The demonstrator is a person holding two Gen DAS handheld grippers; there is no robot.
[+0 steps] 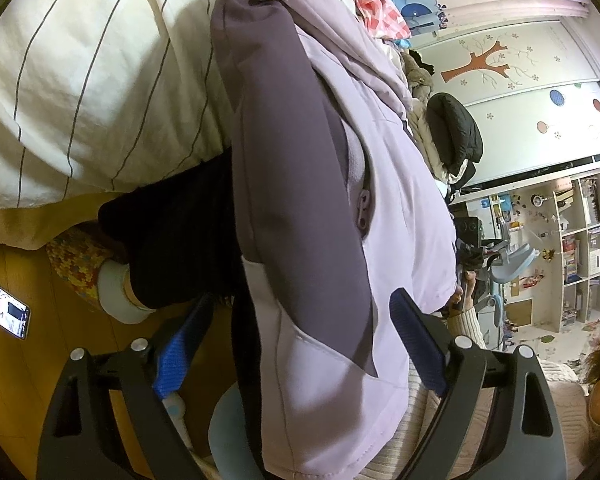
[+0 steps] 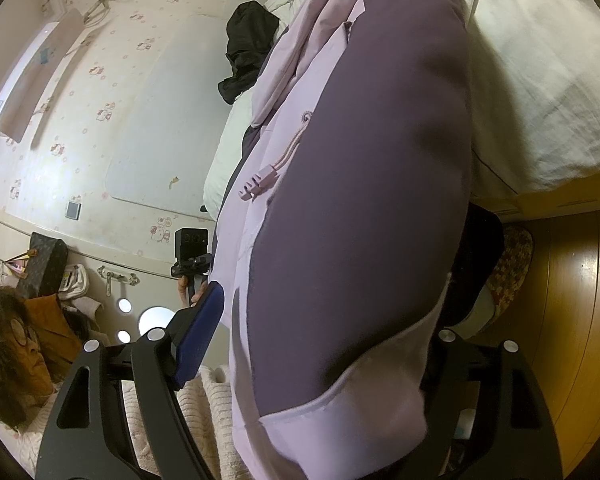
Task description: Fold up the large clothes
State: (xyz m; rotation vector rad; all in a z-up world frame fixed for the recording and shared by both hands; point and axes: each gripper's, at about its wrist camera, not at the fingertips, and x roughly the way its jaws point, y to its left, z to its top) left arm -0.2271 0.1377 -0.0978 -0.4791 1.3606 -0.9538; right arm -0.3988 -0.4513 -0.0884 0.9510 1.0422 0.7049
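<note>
Right now a large lilac jacket (image 1: 400, 208) with dark purple panels hangs between both tools, filling the middle of each wrist view and running from the bed (image 1: 80, 80) down toward the cameras.

From the left wrist view, the left tool (image 1: 300, 320) has its fingers spread wide, one blue pad (image 1: 180, 352) on the left of the fabric and the other on the right, with the jacket's lower hem passing between them. Whether the pads actually press the cloth cannot be told. A zipper pull (image 1: 363, 210) shows at a pocket on the jacket's light panel. Behind the jacket lie a striped cream duvet on the bed, a dark garment (image 1: 172, 248) draped off its edge, and a phone (image 1: 4, 306) on the wooden floor (image 1: 16, 380).

From the right wrist view, the right tool (image 2: 324, 344) is also set wide, its left blue pad (image 2: 200, 332) standing just beside the jacket's (image 2: 360, 200) edge; the other finger is hidden behind the fabric, so grip on the cloth cannot be told. A lilac cord toggle (image 2: 256, 186) dangles against the light panel. The bed (image 2: 540, 100) sits at upper right, the wooden floor (image 2: 572, 320) at lower right, and a black coat (image 2: 248, 48) lies further back on the bed. The other handheld device shows beyond the pad, held in a hand (image 2: 188, 290).
</note>
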